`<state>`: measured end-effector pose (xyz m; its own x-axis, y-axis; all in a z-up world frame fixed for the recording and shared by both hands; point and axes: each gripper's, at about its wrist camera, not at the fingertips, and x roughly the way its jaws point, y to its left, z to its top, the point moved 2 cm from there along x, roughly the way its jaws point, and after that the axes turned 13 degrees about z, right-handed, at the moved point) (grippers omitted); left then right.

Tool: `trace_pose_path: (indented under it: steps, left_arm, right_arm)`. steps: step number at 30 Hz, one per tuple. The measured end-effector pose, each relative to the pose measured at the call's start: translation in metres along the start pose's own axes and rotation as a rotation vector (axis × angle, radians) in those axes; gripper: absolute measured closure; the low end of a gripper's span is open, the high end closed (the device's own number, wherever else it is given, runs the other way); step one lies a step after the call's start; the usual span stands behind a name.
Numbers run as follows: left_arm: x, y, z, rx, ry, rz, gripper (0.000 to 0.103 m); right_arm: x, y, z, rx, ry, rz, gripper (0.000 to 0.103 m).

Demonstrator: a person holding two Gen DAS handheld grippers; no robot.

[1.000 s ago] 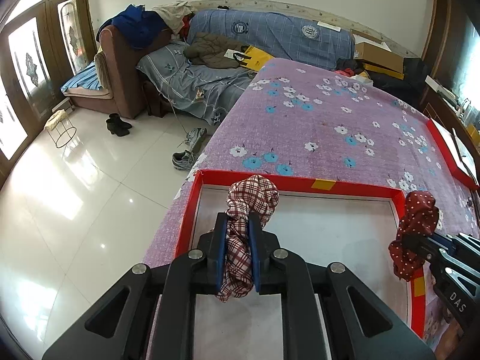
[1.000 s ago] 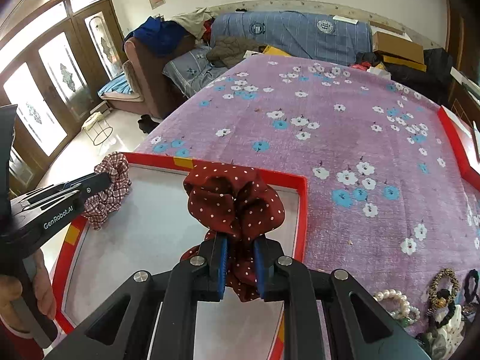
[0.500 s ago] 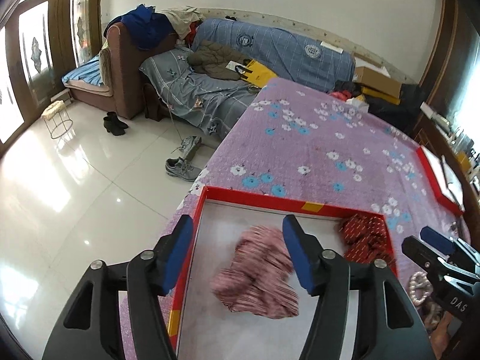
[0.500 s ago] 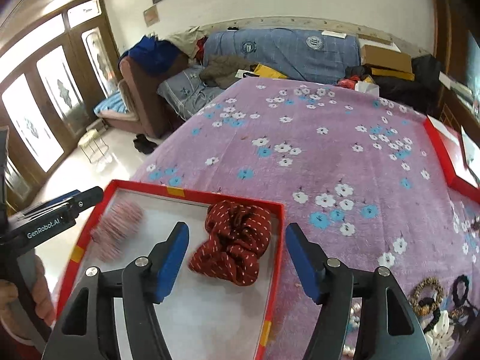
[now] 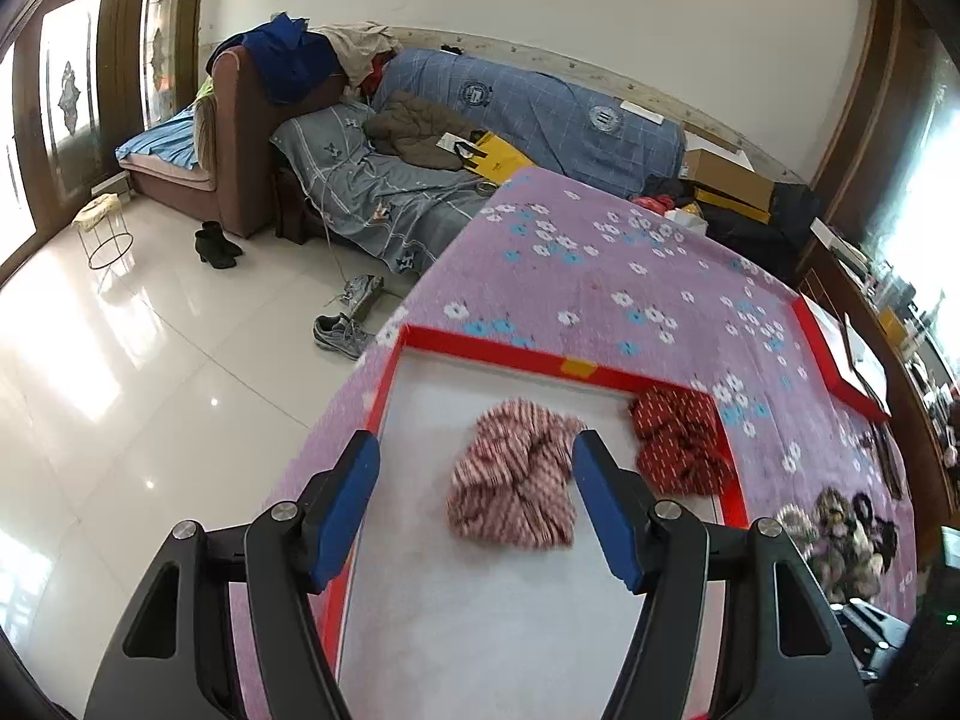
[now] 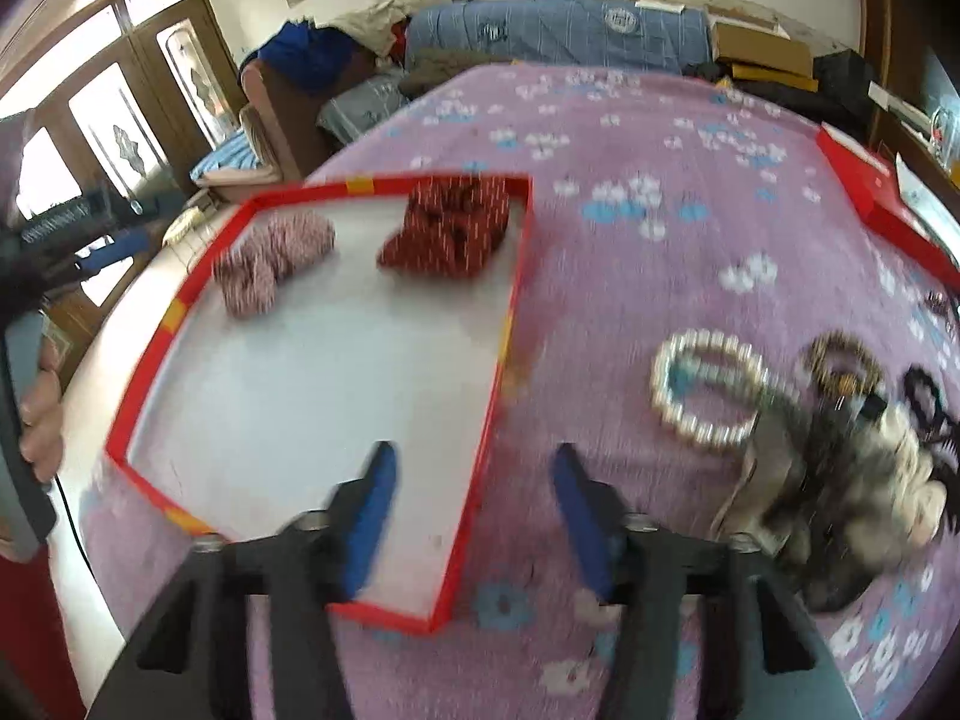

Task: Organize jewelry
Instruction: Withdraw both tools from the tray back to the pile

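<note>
both hand-held grippers (image 5: 474,468) (image 6: 474,480) now spread, plaid scrunchie (image 5: 516,474) and dotted scrunchie (image 5: 678,444) dropped in tray (image 5: 498,354).

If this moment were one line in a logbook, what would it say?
left gripper: open | right gripper: open | plaid scrunchie, dotted scrunchie: in red tray | pearl bracelet: on bedspread

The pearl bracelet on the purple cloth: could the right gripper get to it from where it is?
Probably yes. The pearl bracelet lies flat on the cloth, ahead and right of the right gripper, whose jaws are open and empty. Nothing lies between them; the hair-tie pile only crowds its far side.
</note>
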<state>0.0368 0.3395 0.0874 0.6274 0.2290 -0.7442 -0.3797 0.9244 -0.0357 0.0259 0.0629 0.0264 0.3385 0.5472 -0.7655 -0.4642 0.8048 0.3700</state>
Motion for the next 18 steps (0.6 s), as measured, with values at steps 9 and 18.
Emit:
trace_pose_path:
  steps: [9,18]
  left_arm:
    - [-0.030,0.005,-0.033,0.015,0.002,0.000,0.037]
    - [-0.066,-0.003,-0.046,0.040,-0.022,-0.015,0.037]
  right_arm:
    - [0.011,0.002,-0.022,0.026,0.040,0.024,0.090]
    - [0.002,0.028,-0.047,-0.022,0.063,0.035,0.083]
